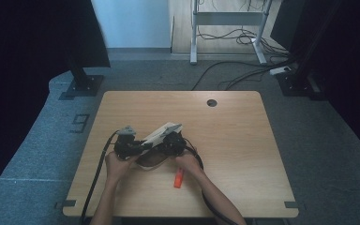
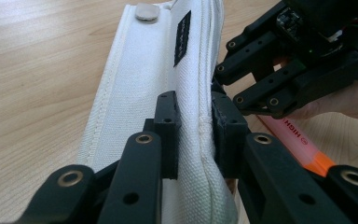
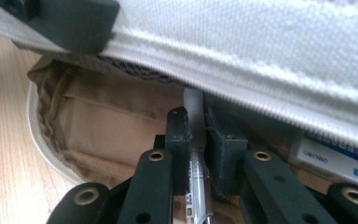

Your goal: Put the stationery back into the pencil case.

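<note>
A white fabric pencil case (image 1: 161, 132) lies open on the wooden table (image 1: 234, 140), its upper flap (image 2: 144, 70) lifted. My left gripper (image 2: 196, 126) is shut on the zipper edge of that flap and holds it up. My right gripper (image 3: 196, 135) is shut on a slim pen (image 3: 196, 177) with a silver and white barrel, whose tip points into the tan lining (image 3: 107, 126) under the flap. From above, both grippers (image 1: 138, 146) (image 1: 171, 143) meet at the case, left of the table's centre.
An orange highlighter (image 1: 178, 178) lies on the table beside the right hand, also near the case (image 2: 303, 144). A white and blue labelled item (image 3: 335, 158) sits inside the case. A cable hole (image 1: 211, 102) is at the far edge.
</note>
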